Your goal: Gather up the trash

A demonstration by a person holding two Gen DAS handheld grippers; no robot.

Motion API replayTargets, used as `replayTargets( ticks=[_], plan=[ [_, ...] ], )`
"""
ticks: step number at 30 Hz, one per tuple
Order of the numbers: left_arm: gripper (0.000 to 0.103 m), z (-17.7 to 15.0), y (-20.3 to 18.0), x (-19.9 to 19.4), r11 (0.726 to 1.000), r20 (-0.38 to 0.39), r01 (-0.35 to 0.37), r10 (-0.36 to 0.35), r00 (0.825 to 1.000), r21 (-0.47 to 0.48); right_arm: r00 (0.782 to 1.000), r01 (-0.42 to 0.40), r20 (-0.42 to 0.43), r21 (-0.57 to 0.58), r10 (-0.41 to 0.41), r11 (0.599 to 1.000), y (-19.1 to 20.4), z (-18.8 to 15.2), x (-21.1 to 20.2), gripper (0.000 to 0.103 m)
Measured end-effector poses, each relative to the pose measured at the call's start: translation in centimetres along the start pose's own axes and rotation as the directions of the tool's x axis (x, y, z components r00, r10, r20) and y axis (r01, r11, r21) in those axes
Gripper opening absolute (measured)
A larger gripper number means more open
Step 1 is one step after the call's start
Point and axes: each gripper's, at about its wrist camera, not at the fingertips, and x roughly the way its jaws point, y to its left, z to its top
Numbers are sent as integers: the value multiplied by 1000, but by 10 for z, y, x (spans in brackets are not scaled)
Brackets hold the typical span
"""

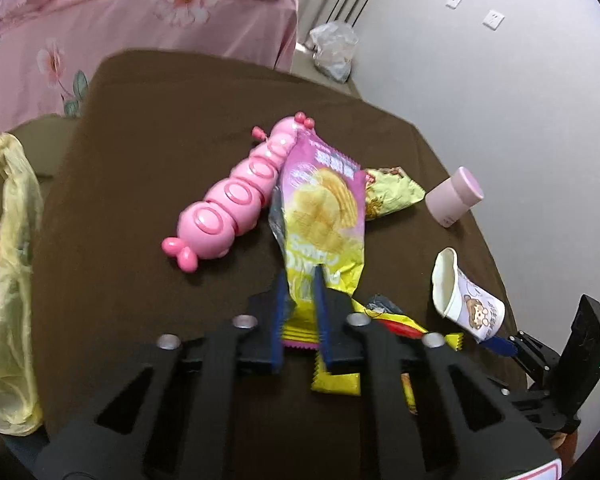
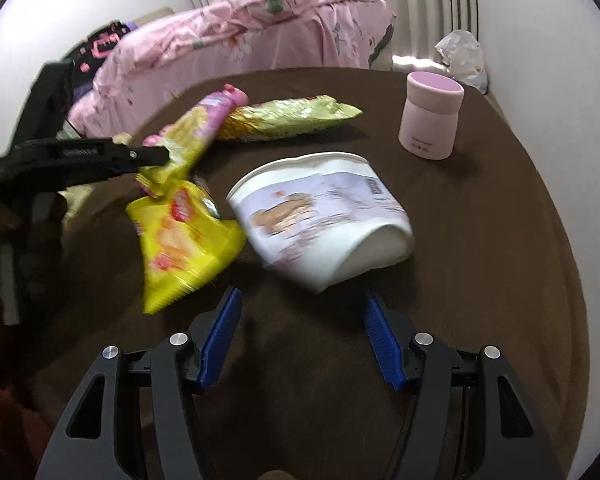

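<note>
My left gripper [image 1: 300, 280] is shut on the near end of a pink and yellow chip bag [image 1: 320, 216], which hangs a little above the brown table; it also shows in the right wrist view [image 2: 192, 132], held by the left gripper [image 2: 156, 156]. A yellow snack wrapper [image 1: 396, 324] lies below it, also seen in the right wrist view [image 2: 188, 240]. A green snack bag [image 1: 392, 192] [image 2: 288, 120] lies beyond. A crushed paper cup [image 1: 464, 296] [image 2: 320, 216] lies on its side. My right gripper [image 2: 300, 332] is open just short of the cup; it shows at the right edge of the left wrist view [image 1: 500, 344].
A pink caterpillar toy [image 1: 236, 196] lies left of the chip bag. A pink lidded jar [image 1: 454, 196] [image 2: 432, 116] stands at the far right. A yellow-green plastic bag [image 1: 8, 272] hangs off the table's left side. A pink floral bed [image 2: 240, 44] is behind.
</note>
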Motion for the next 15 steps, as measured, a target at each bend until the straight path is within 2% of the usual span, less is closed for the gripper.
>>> replayTargets(
  ticks=[5, 8, 10, 13, 15],
  plan=[
    [7, -7, -2, -31, 1000, 97, 2, -5, 995, 31, 996, 7, 94, 3, -8, 1000, -5, 1, -33, 58],
    [7, -12, -4, -45, 999, 136, -7, 2, 991, 37, 989, 26, 143, 57, -34, 998, -20, 10, -42, 58],
    [7, -13, -5, -50, 999, 144, 0, -6, 990, 43, 986, 7, 165, 98, -23, 995, -33, 17, -39, 58],
    [7, -16, -8, -55, 998, 143, -4, -6, 990, 63, 989, -27, 148, 170, 2, 985, -54, 26, -21, 58],
    [7, -18, -8, -57, 998, 139, -2, -8, 990, 69, 994, -62, 97, 205, 42, 977, -61, 28, -3, 58]
  ],
)
